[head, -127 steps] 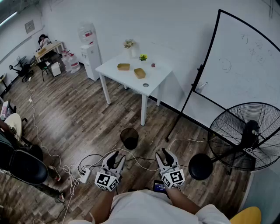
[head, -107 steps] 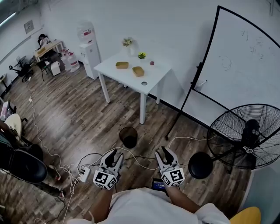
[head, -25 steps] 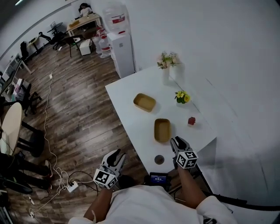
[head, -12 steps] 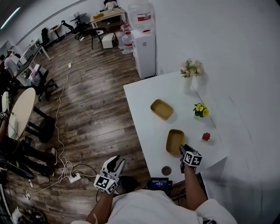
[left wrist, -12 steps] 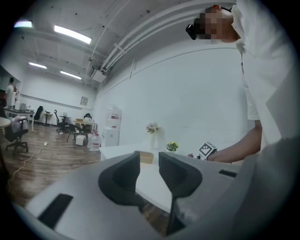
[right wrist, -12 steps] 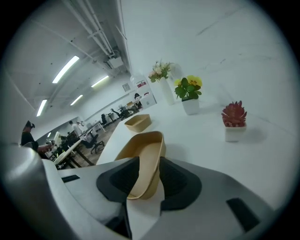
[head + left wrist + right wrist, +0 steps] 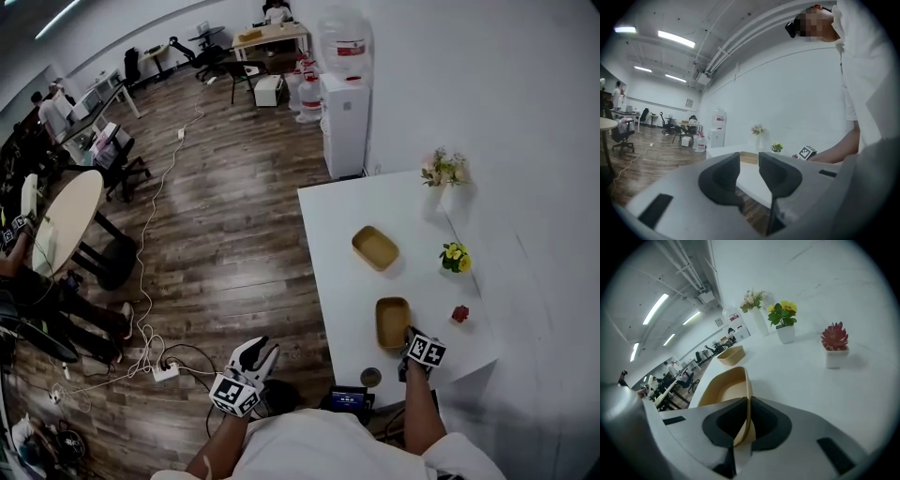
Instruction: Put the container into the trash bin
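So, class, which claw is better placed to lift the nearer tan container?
The right claw: it is closing on the container rim; the left claw hangs open, off the table.

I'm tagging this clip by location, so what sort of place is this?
Probably an open-plan office or lab space: a water dispenser stands by the wall, and desks with wheeled office chairs are spread across the wood floor.

Matt container (image 7: 392,322), glossy wood floor (image 7: 234,244)
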`<state>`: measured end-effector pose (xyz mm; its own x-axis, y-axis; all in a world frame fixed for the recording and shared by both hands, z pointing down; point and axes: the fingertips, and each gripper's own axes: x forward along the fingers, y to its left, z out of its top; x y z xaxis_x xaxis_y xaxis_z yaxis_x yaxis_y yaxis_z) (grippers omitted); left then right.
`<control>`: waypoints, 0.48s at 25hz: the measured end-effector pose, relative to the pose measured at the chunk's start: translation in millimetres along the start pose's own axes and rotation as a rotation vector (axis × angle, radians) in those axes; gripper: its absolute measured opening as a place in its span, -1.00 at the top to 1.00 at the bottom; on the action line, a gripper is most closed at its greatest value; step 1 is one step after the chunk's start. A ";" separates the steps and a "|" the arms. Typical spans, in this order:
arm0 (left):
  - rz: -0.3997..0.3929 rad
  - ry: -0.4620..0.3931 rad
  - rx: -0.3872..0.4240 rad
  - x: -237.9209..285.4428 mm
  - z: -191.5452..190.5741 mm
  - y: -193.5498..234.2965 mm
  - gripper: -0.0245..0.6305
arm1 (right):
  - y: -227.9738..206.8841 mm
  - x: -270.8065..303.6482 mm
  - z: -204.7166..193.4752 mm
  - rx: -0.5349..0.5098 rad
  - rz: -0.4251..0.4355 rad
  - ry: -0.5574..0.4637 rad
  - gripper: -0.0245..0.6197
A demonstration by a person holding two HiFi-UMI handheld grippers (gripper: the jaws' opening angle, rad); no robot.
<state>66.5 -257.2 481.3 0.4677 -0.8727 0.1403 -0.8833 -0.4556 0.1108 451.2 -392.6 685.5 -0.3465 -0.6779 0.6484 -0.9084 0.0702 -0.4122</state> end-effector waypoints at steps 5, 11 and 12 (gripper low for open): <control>0.022 -0.023 -0.007 -15.4 3.0 11.3 0.53 | 10.7 -8.6 10.8 -0.023 -0.001 -0.041 0.79; 0.055 -0.058 -0.010 -38.2 8.4 33.8 0.53 | 53.1 -15.3 20.9 -0.059 0.055 -0.096 0.80; 0.061 -0.064 -0.011 -42.4 10.3 36.6 0.53 | 61.5 -17.3 23.2 -0.063 0.066 -0.104 0.80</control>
<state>14.1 -238.7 469.3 0.4098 -0.9083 0.0844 -0.9094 -0.3996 0.1153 406.8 -393.5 634.1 -0.3830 -0.7423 0.5499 -0.8984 0.1607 -0.4087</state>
